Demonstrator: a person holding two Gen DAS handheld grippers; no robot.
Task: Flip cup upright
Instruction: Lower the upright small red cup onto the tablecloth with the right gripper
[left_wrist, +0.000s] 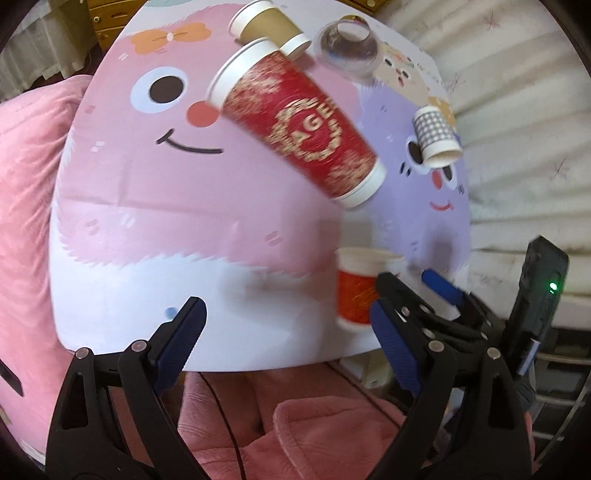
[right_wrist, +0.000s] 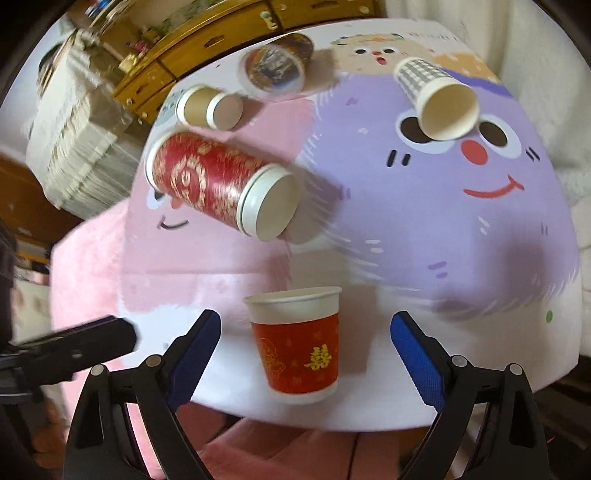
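A small red cup with a white rim (right_wrist: 295, 343) stands upright near the front edge of the cartoon-print table (right_wrist: 424, 229). My right gripper (right_wrist: 306, 343) is open, with the cup between its blue pads (right_wrist: 415, 354) and not touched. In the left wrist view the same cup (left_wrist: 356, 288) stands at the right, behind the right gripper's fingers. My left gripper (left_wrist: 288, 332) is open and empty at the table's front edge. A tall red and gold cup (left_wrist: 295, 125) (right_wrist: 218, 184) lies on its side mid-table.
A brown cup (right_wrist: 208, 107) (left_wrist: 269, 29), a clear plastic cup (right_wrist: 275, 68) (left_wrist: 349, 44) and a checked cup (right_wrist: 436, 96) (left_wrist: 436, 131) lie on their sides farther back. A pink blanket (left_wrist: 22, 184) lies left of and under the table. A wooden cabinet (right_wrist: 207, 40) stands behind.
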